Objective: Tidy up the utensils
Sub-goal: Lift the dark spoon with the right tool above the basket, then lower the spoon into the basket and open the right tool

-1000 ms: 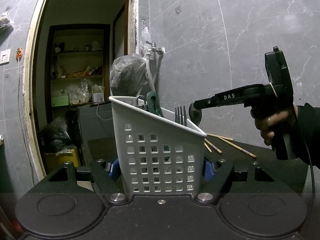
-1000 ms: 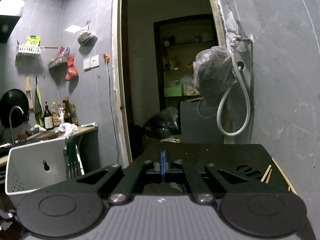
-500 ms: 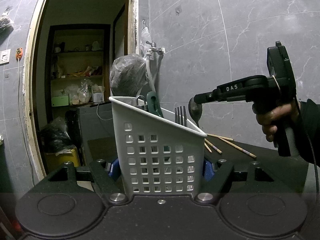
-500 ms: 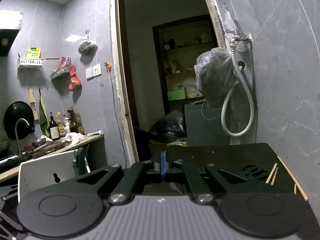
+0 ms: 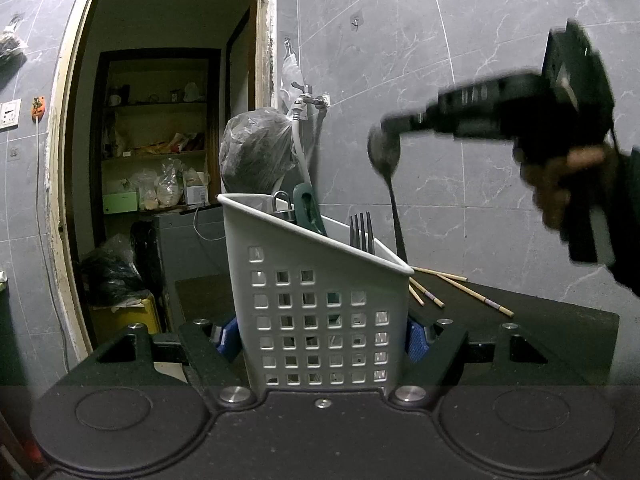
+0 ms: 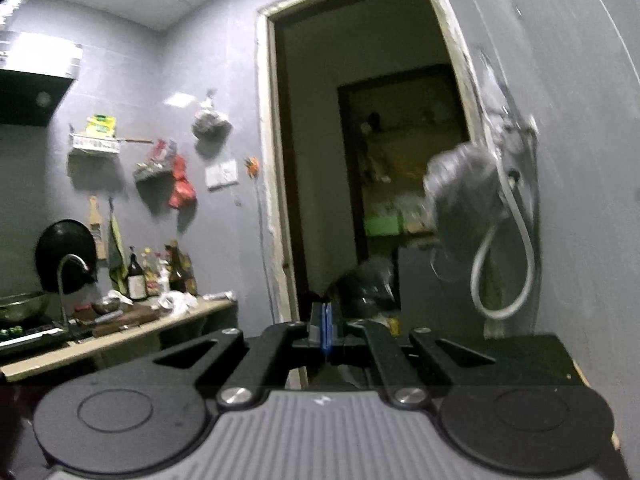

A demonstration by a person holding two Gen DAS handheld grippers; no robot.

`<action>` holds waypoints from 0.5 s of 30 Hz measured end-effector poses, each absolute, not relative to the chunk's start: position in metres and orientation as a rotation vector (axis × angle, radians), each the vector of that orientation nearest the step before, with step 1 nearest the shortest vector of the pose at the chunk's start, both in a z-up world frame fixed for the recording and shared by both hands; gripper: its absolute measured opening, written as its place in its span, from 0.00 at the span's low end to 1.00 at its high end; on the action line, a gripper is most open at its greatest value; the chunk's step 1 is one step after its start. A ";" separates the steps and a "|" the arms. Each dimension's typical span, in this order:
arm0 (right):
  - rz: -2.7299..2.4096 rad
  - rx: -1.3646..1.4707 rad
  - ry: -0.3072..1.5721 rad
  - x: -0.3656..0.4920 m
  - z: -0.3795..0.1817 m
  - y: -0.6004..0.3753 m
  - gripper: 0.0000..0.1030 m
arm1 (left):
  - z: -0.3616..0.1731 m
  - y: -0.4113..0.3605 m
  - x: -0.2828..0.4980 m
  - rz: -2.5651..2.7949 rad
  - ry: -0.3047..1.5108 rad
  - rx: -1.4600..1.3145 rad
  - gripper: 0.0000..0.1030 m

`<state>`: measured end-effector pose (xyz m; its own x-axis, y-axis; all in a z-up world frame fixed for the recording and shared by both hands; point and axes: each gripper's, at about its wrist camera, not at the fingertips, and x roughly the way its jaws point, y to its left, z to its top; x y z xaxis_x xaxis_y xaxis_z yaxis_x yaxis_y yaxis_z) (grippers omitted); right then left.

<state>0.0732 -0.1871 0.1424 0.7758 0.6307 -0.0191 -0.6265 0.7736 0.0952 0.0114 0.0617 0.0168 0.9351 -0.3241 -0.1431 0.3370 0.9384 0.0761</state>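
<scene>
Left gripper (image 5: 322, 334) | fingers clamping white caddy (image 5: 320, 312) between them | right gripper (image 5: 390, 126) | fingers pinching spoon (image 5: 385, 152), dangling beneath them, above caddy's far rim

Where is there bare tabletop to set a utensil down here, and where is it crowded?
Free: the black tabletop from the chopsticks out to its right edge, and a dark strip left of the white caddy toward the doorway. Crowded: the caddy's tall end around the green-handled tool, the fork, and its low corner, where the spoon hangs from the right gripper.
</scene>
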 end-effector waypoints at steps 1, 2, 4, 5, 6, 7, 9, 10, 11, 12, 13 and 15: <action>0.691 0.079 0.029 0.068 0.150 -0.186 0.01 | 0.017 0.062 0.012 -0.338 0.130 0.100 0.75; 0.703 0.074 0.008 0.063 0.157 -0.184 0.01 | 0.017 0.062 0.011 -0.339 0.130 0.101 0.75; 0.734 0.070 -0.024 0.055 0.171 -0.179 0.01 | 0.017 0.062 0.011 -0.339 0.130 0.100 0.75; 0.755 0.072 -0.042 0.050 0.179 -0.176 0.01 | 0.017 0.061 0.011 -0.339 0.130 0.100 0.75; 0.782 0.077 -0.061 0.045 0.186 -0.174 0.01 | 0.017 0.062 0.011 -0.338 0.130 0.100 0.75; 0.808 0.085 -0.076 0.041 0.192 -0.172 0.01 | 0.016 0.061 0.012 -0.336 0.130 0.100 0.75; 0.873 0.109 -0.111 0.031 0.205 -0.167 0.01 | 0.016 0.062 0.012 -0.336 0.131 0.099 0.75; 0.905 0.121 -0.128 0.026 0.210 -0.165 0.01 | 0.016 0.062 0.011 -0.335 0.131 0.099 0.75; 0.935 0.131 -0.140 0.023 0.214 -0.163 0.01 | 0.016 0.062 0.011 -0.334 0.131 0.098 0.75; 0.966 0.139 -0.153 0.020 0.218 -0.160 0.01 | 0.016 0.063 0.011 -0.333 0.132 0.097 0.75; 0.991 0.141 -0.165 0.017 0.220 -0.157 0.01 | 0.016 0.063 0.010 -0.333 0.132 0.096 0.75; 1.020 0.135 -0.178 0.013 0.222 -0.151 0.01 | 0.015 0.064 0.010 -0.332 0.132 0.096 0.75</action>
<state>0.0133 -0.1506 0.2220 0.5105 0.8337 0.2103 -0.8557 0.5168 0.0285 0.0098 0.0635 0.0152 0.9369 -0.3183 -0.1444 0.3308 0.9409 0.0724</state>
